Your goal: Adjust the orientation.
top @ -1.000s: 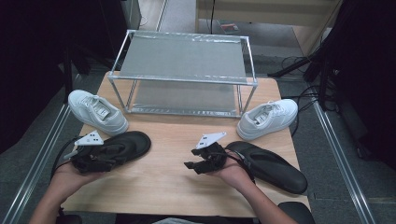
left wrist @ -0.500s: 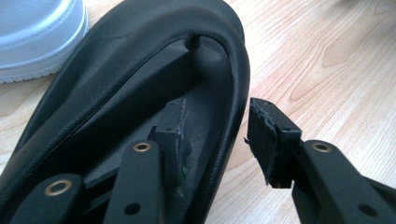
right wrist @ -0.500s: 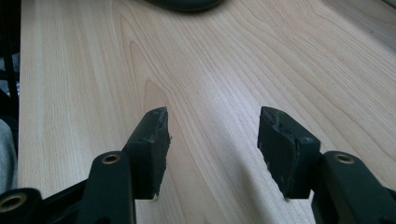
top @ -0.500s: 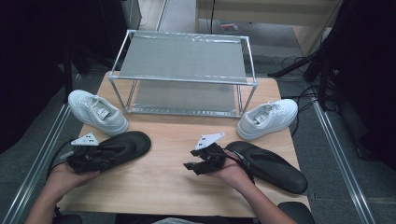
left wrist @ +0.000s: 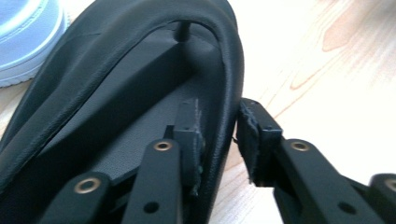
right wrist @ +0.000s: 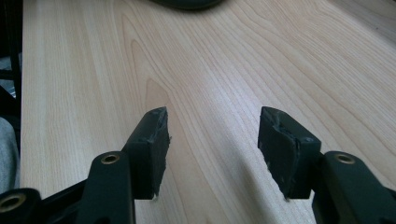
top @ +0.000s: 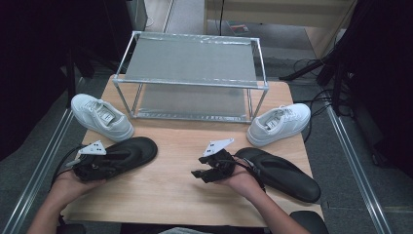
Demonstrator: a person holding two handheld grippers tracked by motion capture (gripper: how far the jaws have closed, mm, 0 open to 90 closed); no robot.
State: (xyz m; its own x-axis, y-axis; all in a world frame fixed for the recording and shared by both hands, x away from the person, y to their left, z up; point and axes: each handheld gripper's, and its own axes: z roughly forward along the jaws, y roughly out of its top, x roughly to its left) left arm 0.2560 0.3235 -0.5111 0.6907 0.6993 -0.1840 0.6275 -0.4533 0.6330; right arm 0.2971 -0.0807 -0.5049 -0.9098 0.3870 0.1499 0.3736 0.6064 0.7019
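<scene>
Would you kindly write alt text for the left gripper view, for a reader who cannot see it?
The left gripper straddles the side wall of a black shoe, one jaw inside the opening and one outside over the wooden table; the jaws have just been closing, with a small gap left at the outer one. A white sneaker edges the top left corner.
</scene>
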